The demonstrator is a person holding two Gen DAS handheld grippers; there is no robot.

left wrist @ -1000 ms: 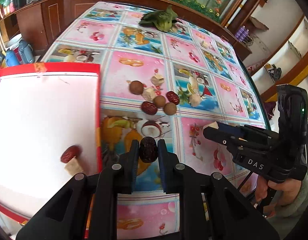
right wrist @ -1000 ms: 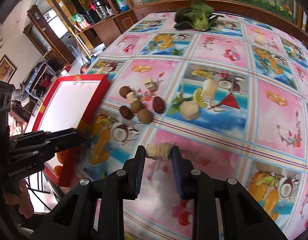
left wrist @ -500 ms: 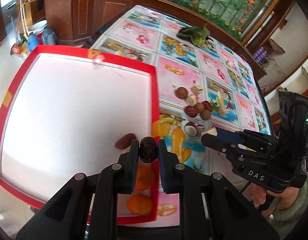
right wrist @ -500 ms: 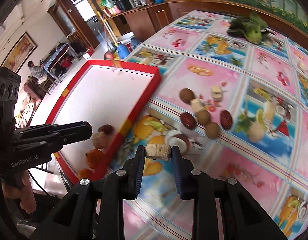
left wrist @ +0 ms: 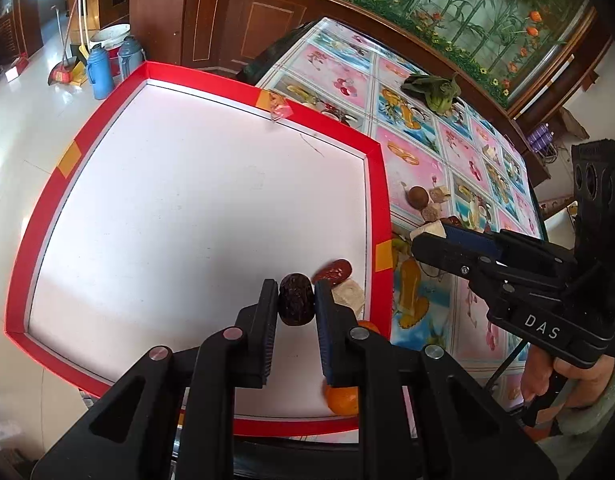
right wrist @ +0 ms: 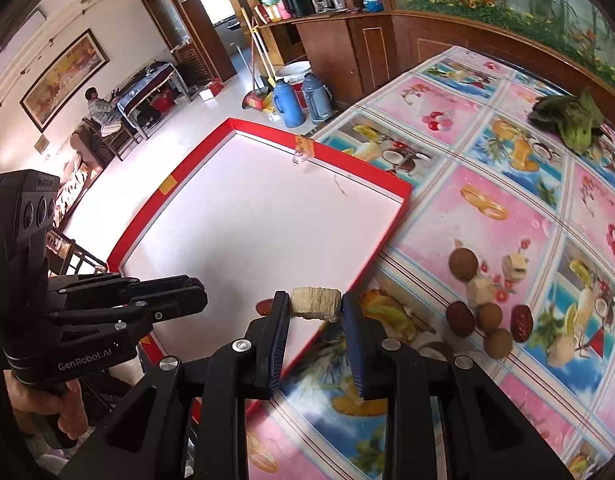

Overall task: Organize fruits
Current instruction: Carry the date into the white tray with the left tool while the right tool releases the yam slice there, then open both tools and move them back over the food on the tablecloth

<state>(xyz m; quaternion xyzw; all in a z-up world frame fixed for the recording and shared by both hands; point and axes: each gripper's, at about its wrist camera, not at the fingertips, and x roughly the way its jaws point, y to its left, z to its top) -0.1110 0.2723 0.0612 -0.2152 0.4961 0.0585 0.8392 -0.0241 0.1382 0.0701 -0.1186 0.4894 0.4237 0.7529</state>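
Left gripper (left wrist: pixel 295 306): I hold it over the near right part of the red tray (left wrist: pixel 381 184); its jaws are narrow, clamped on a dark date (left wrist: pixel 294 304).
Right gripper (right wrist: pixel 315 306): I hold it above the tray's right rim; its jaws pinch a pale fruit chunk (right wrist: pixel 316 303).
Tray contents: a red date (left wrist: pixel 336 270) and a pale piece (left wrist: pixel 349 294) lie just beyond the left gripper's load; two oranges (left wrist: pixel 343 398) sit near, partly hidden by the fingers.
Loose fruit: brown round fruits (right wrist: pixel 463 264), dark dates (right wrist: pixel 460 319) and pale chunks (right wrist: pixel 515 264) are clustered on the patterned tablecloth (right wrist: pixel 503 184), right of the tray.
Step in hand: I judge both loads are being delivered to the tray.
Next move: lower each gripper beside like fruit; spread the jaws gently; the date may roll.
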